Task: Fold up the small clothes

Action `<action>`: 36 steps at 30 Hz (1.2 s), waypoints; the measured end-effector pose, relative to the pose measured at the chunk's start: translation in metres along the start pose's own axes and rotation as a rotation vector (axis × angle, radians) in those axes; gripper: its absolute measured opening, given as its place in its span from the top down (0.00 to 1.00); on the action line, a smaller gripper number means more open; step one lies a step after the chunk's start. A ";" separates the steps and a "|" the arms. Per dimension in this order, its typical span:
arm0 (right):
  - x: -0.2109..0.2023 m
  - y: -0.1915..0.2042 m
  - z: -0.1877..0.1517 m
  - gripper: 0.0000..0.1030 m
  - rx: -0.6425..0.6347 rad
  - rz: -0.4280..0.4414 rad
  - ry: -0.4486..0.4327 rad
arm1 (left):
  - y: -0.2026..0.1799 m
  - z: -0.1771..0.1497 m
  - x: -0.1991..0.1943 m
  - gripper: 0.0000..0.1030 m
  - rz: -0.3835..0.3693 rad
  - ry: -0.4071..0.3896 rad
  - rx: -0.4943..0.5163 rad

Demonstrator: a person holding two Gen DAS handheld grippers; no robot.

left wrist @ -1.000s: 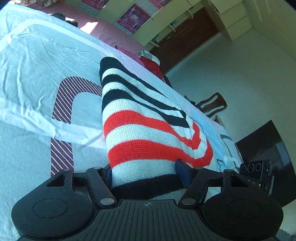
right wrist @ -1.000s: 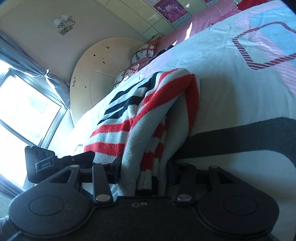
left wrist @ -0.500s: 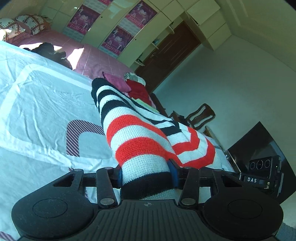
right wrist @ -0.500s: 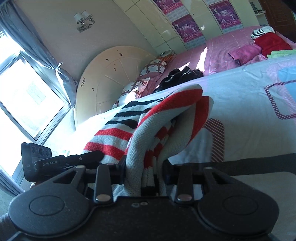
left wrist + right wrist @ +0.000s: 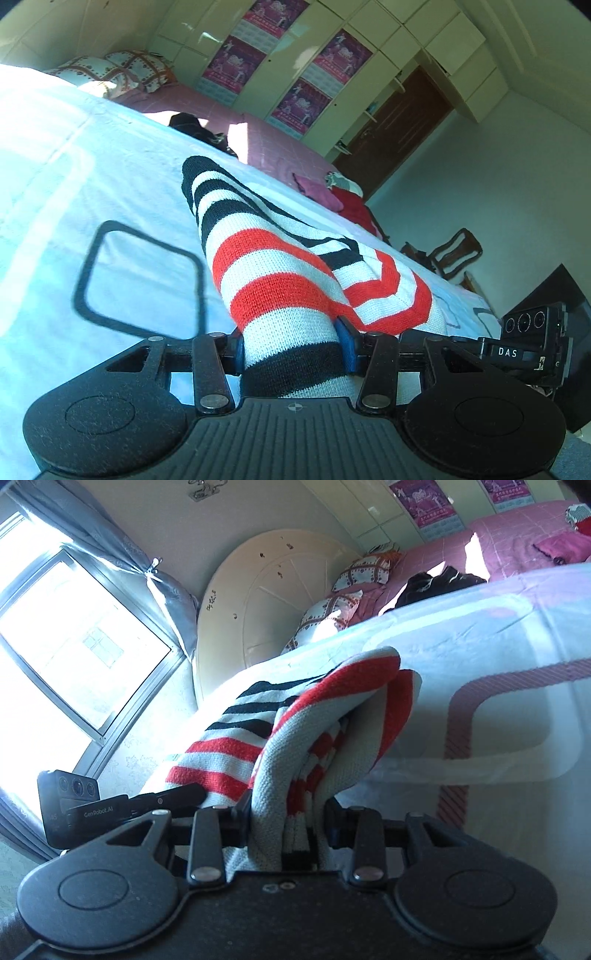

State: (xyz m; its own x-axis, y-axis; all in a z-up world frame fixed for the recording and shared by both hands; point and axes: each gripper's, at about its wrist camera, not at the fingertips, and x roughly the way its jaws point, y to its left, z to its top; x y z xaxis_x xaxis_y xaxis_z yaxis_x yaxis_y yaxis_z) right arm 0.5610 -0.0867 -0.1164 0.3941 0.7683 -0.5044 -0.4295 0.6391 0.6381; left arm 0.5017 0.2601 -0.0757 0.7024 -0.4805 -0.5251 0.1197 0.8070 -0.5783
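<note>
A knitted striped sweater [image 5: 280,266] in red, white and black hangs between both grippers, lifted off the white bed sheet [image 5: 92,184]. My left gripper [image 5: 295,345] is shut on a bunched end of it, the blue pads pressing the knit from both sides. In the right wrist view the same striped sweater [image 5: 295,746] is folded double, and my right gripper [image 5: 288,819] is shut on its gathered edge. The far end of the garment drapes forward over the sheet. Each gripper's camera unit shows at the edge of the other's view.
A pile of clothes [image 5: 343,195] in pink, red and stripes lies at the far side of the bed. Dark clothing [image 5: 439,583] rests near patterned pillows [image 5: 332,613] by the round headboard. A wooden chair [image 5: 454,254], a door and wardrobes stand beyond; a window is at left.
Both grippers have tightened on the sweater, then swept it across the bed and slightly upward; the sheet's pattern has shifted and more of the room shows.
</note>
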 end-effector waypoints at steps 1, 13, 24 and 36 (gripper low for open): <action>0.013 0.000 -0.004 0.65 0.010 -0.008 0.020 | 0.012 -0.003 0.000 0.55 0.018 0.012 -0.015; -0.007 0.007 -0.040 0.52 0.074 -0.132 0.092 | 0.018 -0.043 -0.009 0.25 0.105 0.068 0.066; -0.033 0.038 -0.058 0.54 -0.003 -0.241 0.059 | 0.016 -0.090 -0.053 0.23 0.173 0.053 0.134; -0.053 0.032 -0.105 0.52 -0.070 -0.401 0.022 | 0.018 -0.122 -0.094 0.23 0.248 -0.038 0.022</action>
State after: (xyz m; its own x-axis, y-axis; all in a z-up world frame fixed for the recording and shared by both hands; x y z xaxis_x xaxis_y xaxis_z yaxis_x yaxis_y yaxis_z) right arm 0.4410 -0.1035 -0.1308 0.5246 0.4578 -0.7177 -0.2996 0.8884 0.3477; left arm 0.3522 0.2780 -0.1126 0.7383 -0.2540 -0.6247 -0.0444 0.9060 -0.4209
